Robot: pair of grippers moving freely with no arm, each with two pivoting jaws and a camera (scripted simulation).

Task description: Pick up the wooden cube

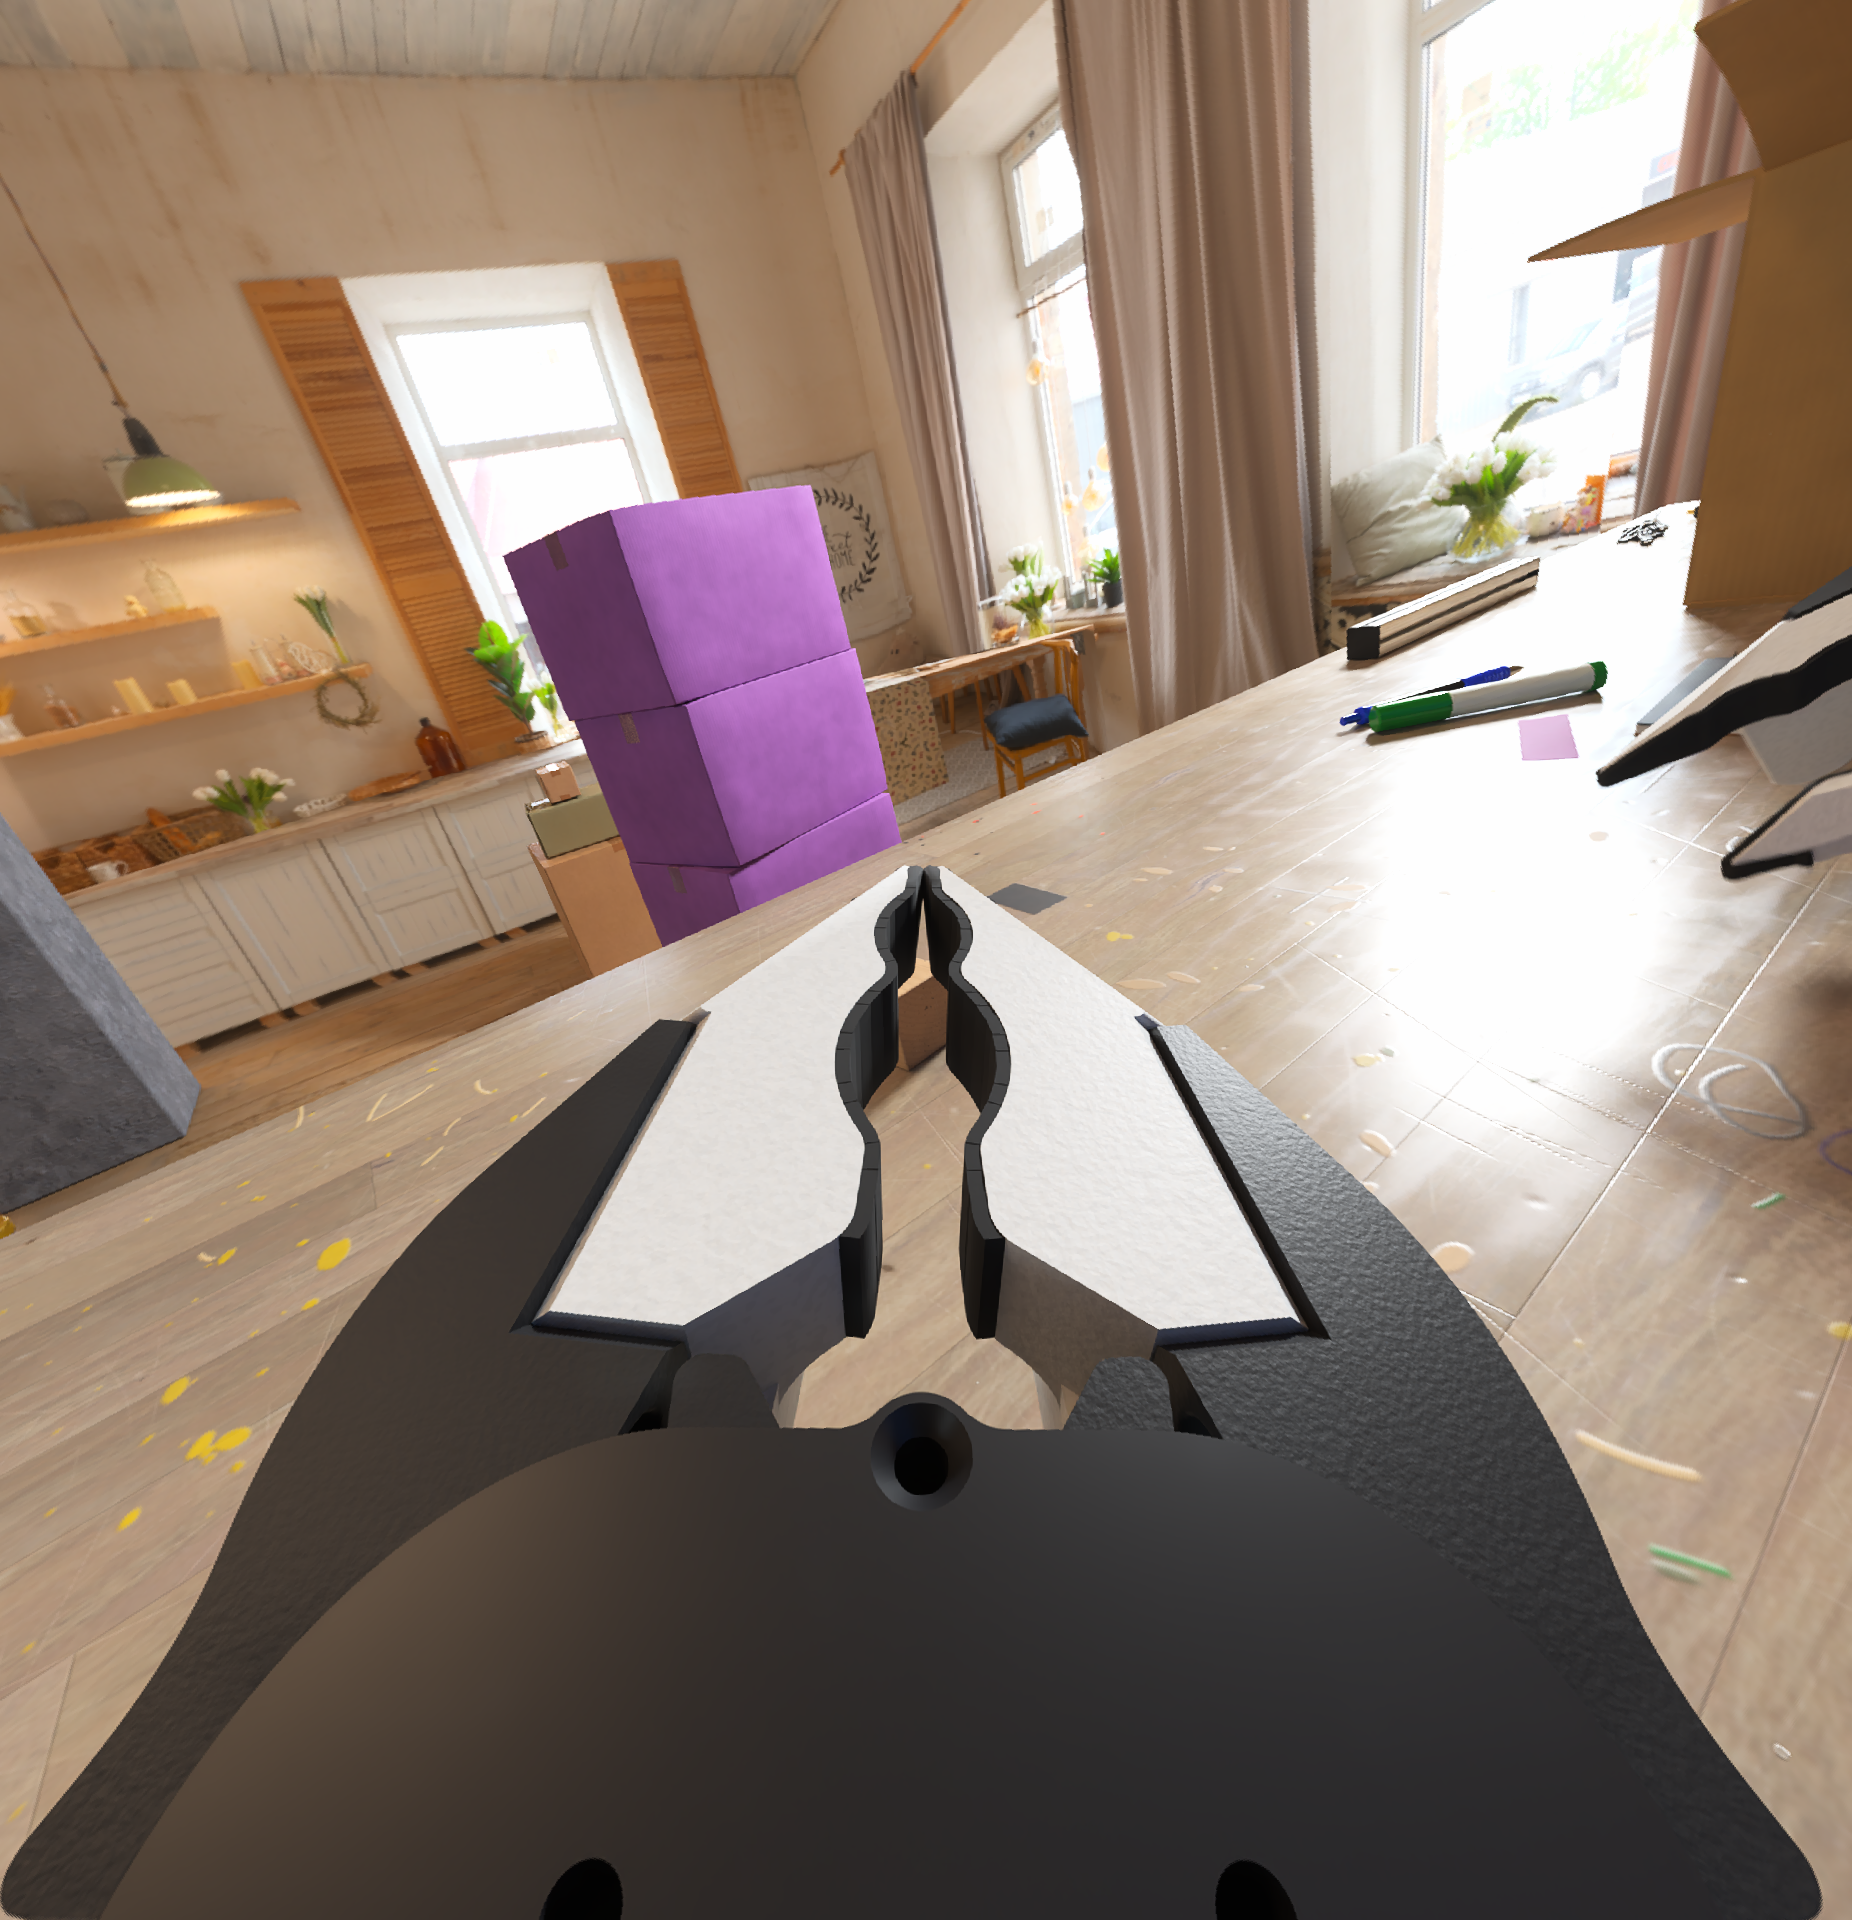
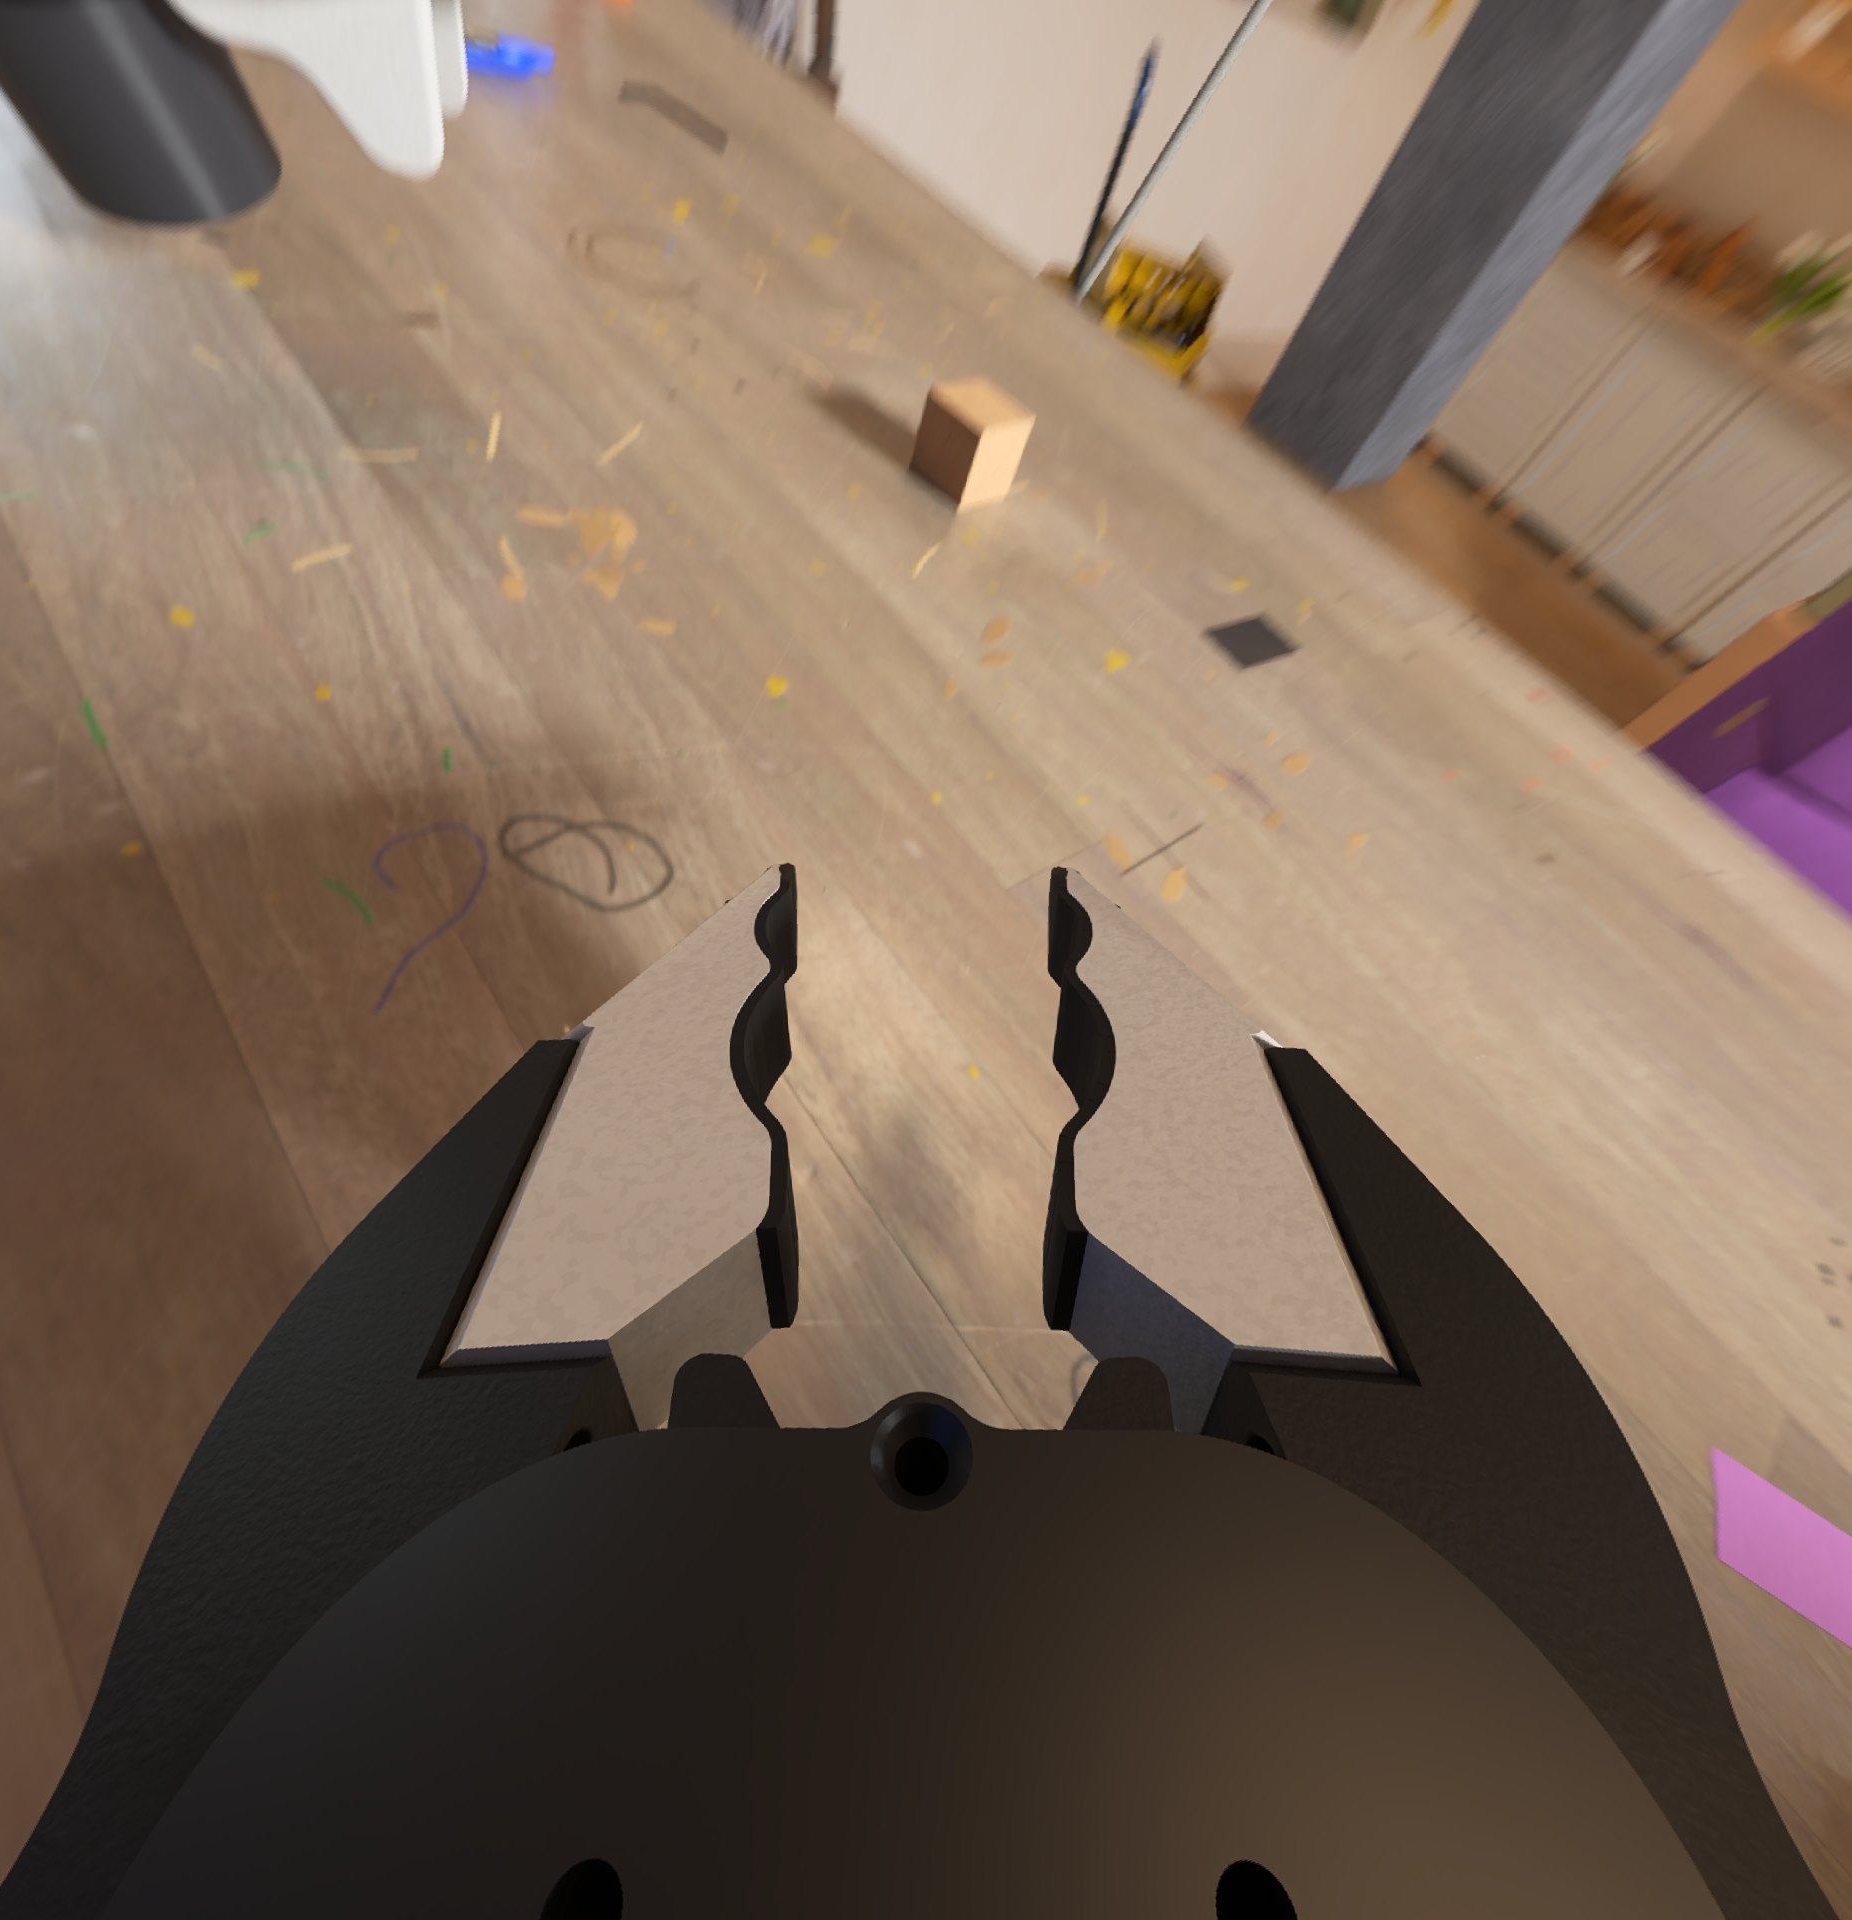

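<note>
The wooden cube [image 2: 972, 442] stands alone on the wooden table [image 2: 693, 675], ahead of my right gripper [image 2: 922, 883] and a little to its right. The right gripper is open and empty, well short of the cube. My left gripper [image 1: 922, 878] is shut with its tips together and holds nothing. In the left wrist view a bit of the cube [image 1: 922, 1013] shows through the gap between the fingers, on the table beyond them. The right gripper also shows at the right edge of that view [image 1: 1670, 821]. A finger of the left gripper [image 2: 382, 83] shows at the top left of the right wrist view, away from the cube.
A green marker [image 1: 1483, 694], a blue pen, a pink note [image 1: 1547, 738], a black bar [image 1: 1441, 623] and an open cardboard box [image 1: 1795, 364] lie far right. A small black square [image 2: 1251, 641] lies near the cube. Purple boxes [image 1: 714, 686] and a grey pillar [image 1: 49, 1018] stand beyond the table's edge.
</note>
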